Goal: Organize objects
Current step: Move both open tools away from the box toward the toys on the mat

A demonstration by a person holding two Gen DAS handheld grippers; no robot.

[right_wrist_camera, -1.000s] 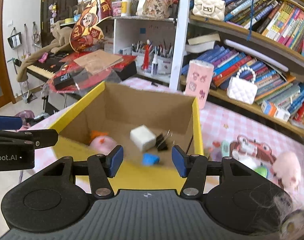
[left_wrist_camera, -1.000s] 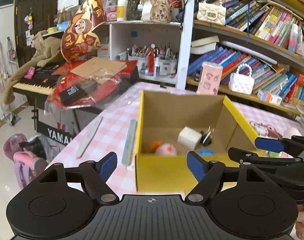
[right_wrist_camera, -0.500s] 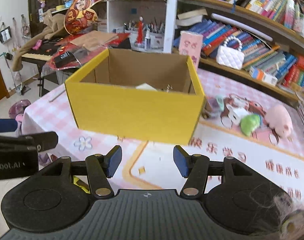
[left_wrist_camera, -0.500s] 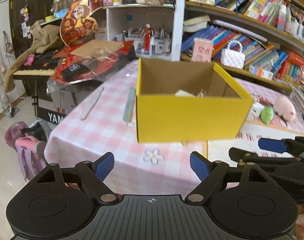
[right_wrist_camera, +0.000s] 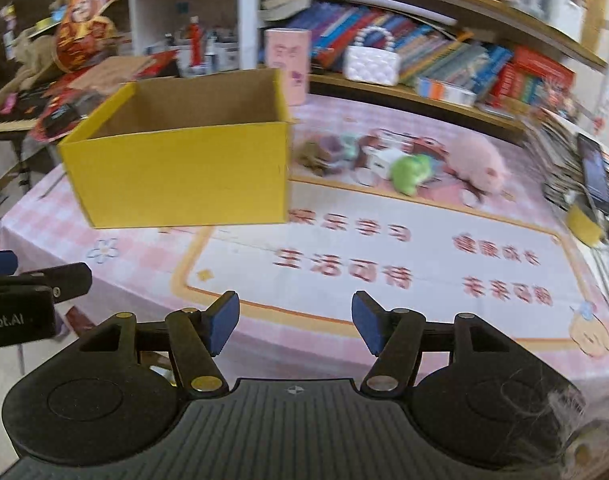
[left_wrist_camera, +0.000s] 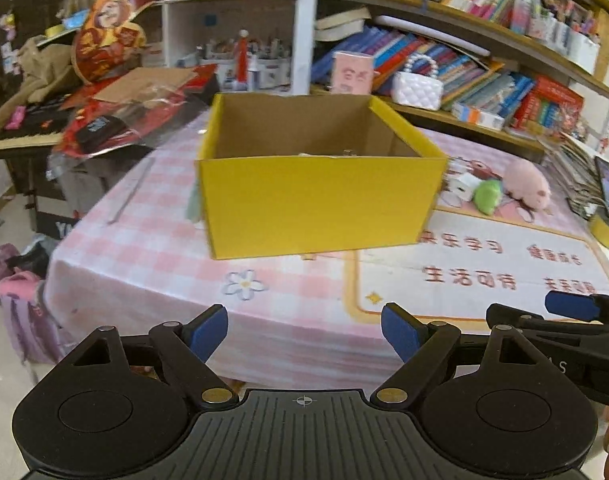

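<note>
Left gripper (left_wrist_camera: 303, 334) hung wide apart and empty before the table (left_wrist_camera: 144, 276); farther along, the yellow box (left_wrist_camera: 316, 204) sat upright there, and the right gripper (right_wrist_camera: 295, 328), empty, was opening beside it.

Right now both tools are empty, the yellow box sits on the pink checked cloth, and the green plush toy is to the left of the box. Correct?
Not quite: the green plush toy lies to the right of the yellow box, beside the pink plush pig, as the right wrist view shows. The rest holds.
</note>
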